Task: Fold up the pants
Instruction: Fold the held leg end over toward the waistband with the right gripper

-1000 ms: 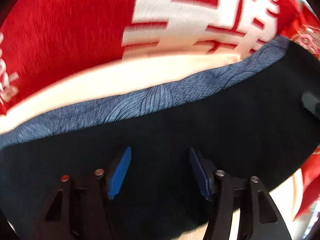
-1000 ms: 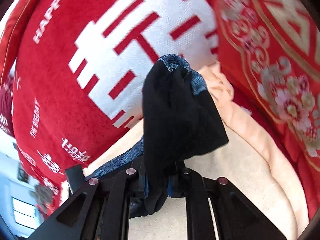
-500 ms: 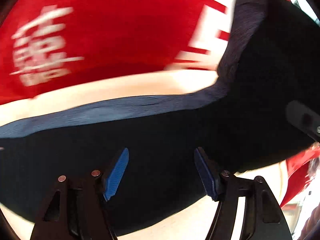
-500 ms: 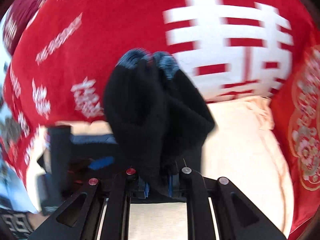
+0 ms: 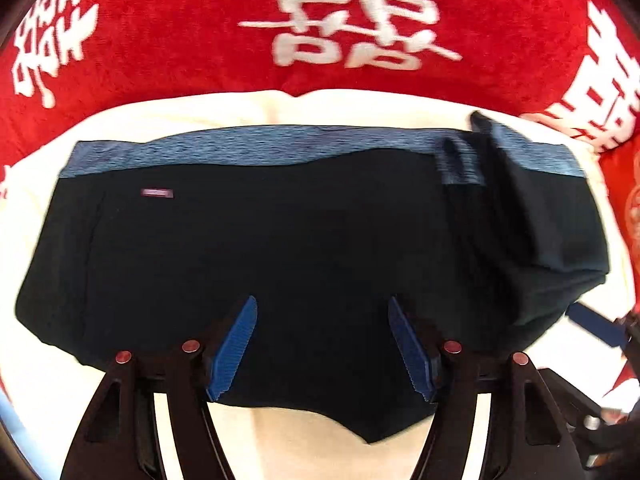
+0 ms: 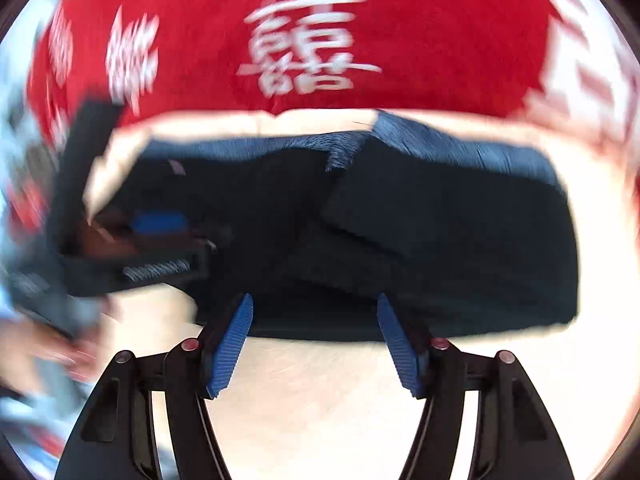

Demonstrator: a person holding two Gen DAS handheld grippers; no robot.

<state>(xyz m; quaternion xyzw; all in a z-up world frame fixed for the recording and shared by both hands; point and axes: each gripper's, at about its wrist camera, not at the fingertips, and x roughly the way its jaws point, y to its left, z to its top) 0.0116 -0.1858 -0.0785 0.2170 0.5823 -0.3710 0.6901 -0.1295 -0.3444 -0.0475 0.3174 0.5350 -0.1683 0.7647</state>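
Black fabric pants w/ a blue heathered waistband (image 5: pixel 304 240) lie spread across a cream cloth surface (image 5: pixel 304 444), centre of the left wrist view, waistband toward the top of frame. A small pinkish label (image 5: pixel 157 193) sits upper left on the black cloth. At right of frame one end of the pants is folded back over itself, a flap w/ blue band showing at upper right.

Left tongs (image 5: pixel 322 344) at bottom centre, blue ribbed pads (image 5: pixel 234 350) spread wide, nothing between them, pointing forward low over the pants' near edge.

Right wrist view, blurred: right tongs (image 6: pixel 314 344) also wide apart, empty, at bottom centre, tips at the near hem of the pants (image 6: pixel 400 240). The folded flap lies centre-right. The left tongs (image 6: pixel 160 224) show at mid left, over the pants' left end.

Red plush cushion w/ white characters (image 5: pixel 200 32) fills the top of both views, behind the cream cloth.
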